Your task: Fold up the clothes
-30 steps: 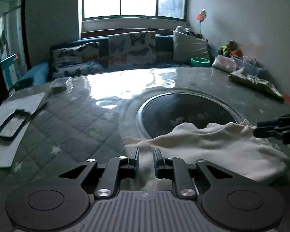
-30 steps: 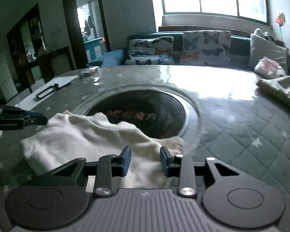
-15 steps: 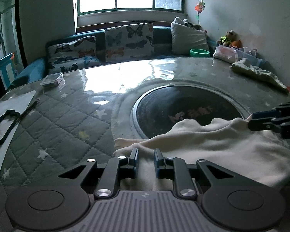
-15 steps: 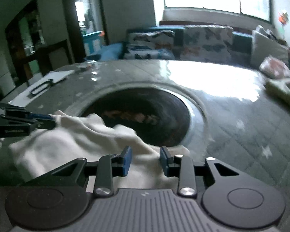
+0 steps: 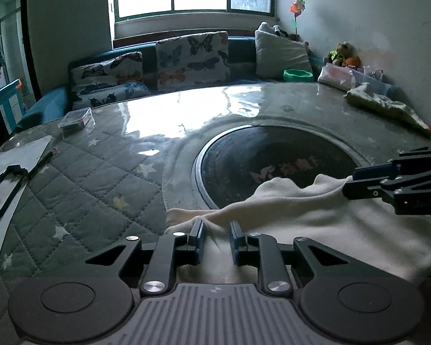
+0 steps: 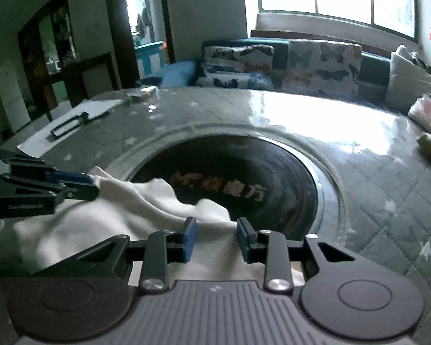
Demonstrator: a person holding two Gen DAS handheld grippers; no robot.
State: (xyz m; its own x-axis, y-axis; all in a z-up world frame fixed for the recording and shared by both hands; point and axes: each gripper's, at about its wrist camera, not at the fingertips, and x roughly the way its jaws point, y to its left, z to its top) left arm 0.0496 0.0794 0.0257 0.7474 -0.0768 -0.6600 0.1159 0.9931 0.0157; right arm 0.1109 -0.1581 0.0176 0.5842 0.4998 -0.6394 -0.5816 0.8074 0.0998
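Observation:
A cream-white garment [image 5: 316, 224] lies bunched at the near edge of the round table, partly over its dark centre disc [image 5: 273, 161]. My left gripper [image 5: 215, 238] sits low over the garment's left end with a gap between its pads and cloth rising between them. My right gripper [image 6: 215, 238] stands the same way over the garment's [image 6: 146, 207] right end. Each gripper shows side-on in the other's view, the right one [image 5: 350, 184] and the left one [image 6: 93, 185], tips touching the cloth edge.
The table has a quilted grey cover [image 5: 86, 172] under glass. A paper sheet with a black frame [image 5: 3, 184] and a clear box [image 5: 76, 118] lie at the left. Another cloth [image 5: 385, 106] lies at the far right. A sofa with butterfly cushions [image 5: 192, 57] stands behind.
Both grippers have moved forward and lifted the near edge of the garment; the cloth is more bunched and reaches further over the dark disc.

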